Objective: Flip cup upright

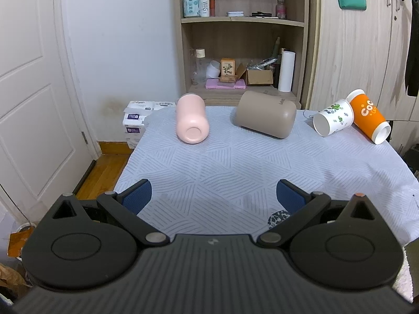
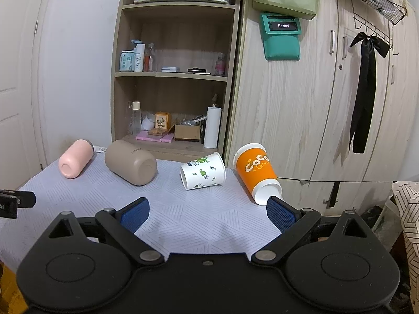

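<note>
Several cups lie on their sides along the far part of the table. A pink cup [image 1: 192,120] [image 2: 75,162] is at the left, a taupe cup [image 1: 265,113] [image 2: 130,162] beside it, then a white paper cup with green leaves [image 1: 334,117] [image 2: 203,171] and an orange paper cup [image 1: 369,116] [image 2: 258,172] at the right edge. My left gripper [image 1: 213,196] is open and empty over the near part of the table. My right gripper [image 2: 208,213] is open and empty, its right finger pad [image 2: 280,213] close to the orange cup's base.
The table wears a pale blue patterned cloth [image 1: 235,170]. A wooden shelf unit [image 1: 243,39] with bottles and boxes stands behind it, a wardrobe [image 2: 327,104] at the right, a white door [image 1: 31,91] at the left. Tissue packs [image 1: 138,120] sit by the table's far left corner.
</note>
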Available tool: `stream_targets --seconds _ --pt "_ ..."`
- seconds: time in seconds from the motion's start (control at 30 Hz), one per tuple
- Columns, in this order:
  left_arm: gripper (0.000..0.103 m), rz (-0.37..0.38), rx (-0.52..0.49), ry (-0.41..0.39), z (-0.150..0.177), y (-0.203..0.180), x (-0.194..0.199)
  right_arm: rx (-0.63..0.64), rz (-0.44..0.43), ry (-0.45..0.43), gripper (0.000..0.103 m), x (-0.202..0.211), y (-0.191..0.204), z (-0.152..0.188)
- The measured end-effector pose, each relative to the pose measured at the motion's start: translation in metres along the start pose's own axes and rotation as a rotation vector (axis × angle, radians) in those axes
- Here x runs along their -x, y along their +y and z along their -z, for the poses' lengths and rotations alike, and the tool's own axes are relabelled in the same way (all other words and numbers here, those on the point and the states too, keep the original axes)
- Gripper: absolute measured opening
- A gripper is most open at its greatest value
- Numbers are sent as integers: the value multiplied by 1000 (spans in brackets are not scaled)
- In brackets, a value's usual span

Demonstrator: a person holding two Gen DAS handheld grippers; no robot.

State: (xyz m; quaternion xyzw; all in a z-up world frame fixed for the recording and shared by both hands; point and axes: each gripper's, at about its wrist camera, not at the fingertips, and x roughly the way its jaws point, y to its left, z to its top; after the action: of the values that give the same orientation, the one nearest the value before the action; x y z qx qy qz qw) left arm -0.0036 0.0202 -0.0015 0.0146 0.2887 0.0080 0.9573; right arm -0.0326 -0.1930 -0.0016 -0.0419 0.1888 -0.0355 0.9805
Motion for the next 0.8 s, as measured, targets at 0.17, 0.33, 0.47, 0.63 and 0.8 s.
stream_targets --seconds 0.17,0.33,0.47,0.63,0.8 --pt "103 -1 -6 5 1 0 0 0 2 1 98 0 0 0" --pt "103 -1 -12 10 -1 -1 -1 4 2 5 98 -1 -1 -1" --pt "103 -3 -11 9 0 -1 -1 7 0 5 98 -1 -1 0" --pt "103 -2 -11 11 -1 -1 -1 11 0 8 98 -1 0 0" --pt "103 -1 -14 17 -1 -1 -2 18 1 15 98 -3 1 0"
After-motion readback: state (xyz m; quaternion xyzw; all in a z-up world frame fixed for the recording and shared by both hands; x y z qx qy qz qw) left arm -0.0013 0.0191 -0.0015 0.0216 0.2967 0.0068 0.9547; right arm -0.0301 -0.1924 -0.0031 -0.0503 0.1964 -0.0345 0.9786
